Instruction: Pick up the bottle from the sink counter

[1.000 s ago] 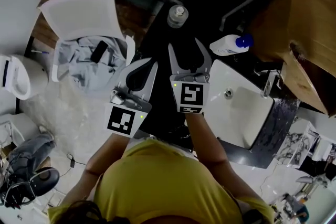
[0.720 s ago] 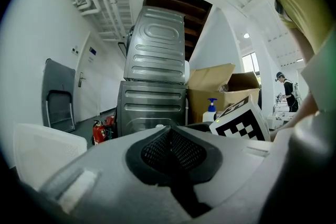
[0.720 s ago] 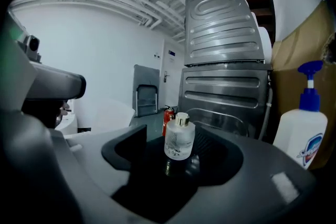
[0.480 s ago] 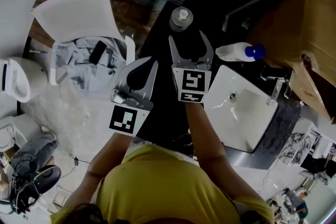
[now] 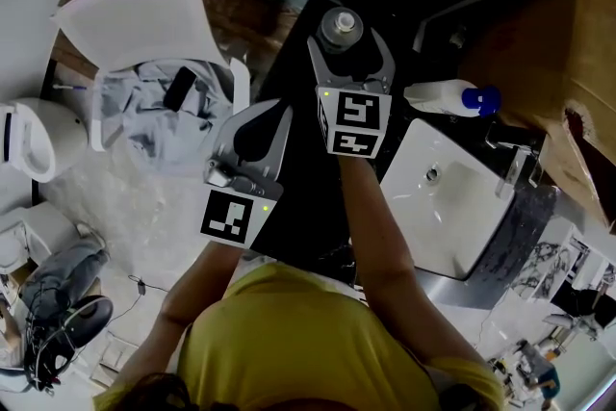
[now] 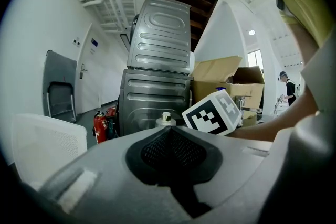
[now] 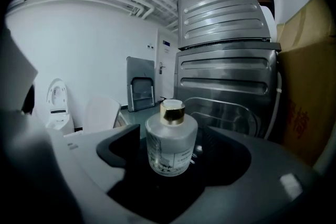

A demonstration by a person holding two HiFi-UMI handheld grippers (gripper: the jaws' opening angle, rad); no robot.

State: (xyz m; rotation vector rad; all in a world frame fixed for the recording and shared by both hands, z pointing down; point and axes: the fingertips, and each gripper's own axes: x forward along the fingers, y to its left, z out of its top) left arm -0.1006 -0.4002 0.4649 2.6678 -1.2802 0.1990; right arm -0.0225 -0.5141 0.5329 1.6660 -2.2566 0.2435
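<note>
A small frosted glass bottle (image 5: 341, 27) with a gold collar stands upright on the black sink counter (image 5: 300, 197) at its far end. My right gripper (image 5: 345, 43) reaches around it, and its jaws are opening. In the right gripper view the bottle (image 7: 170, 140) stands between the two dark pads (image 7: 116, 145) with a gap on each side, so nothing presses on it. My left gripper (image 5: 279, 115) hovers over the counter's left edge, nearer the person. Its jaws are shut and hold nothing. The left gripper (image 6: 168, 131) shows its pads meeting.
A white bottle with a blue cap (image 5: 448, 97) lies on the counter beside the white sink basin (image 5: 452, 217) and faucet (image 5: 515, 170). A cardboard box (image 5: 589, 91) stands at the right. A white chair (image 5: 144, 19) with clothes stands left. A ribbed metal machine (image 7: 226, 86) stands behind the bottle.
My right gripper has moved forward to the frosted bottle and its jaws have spread, so the bottle now sits between them. The left gripper has stayed put.
</note>
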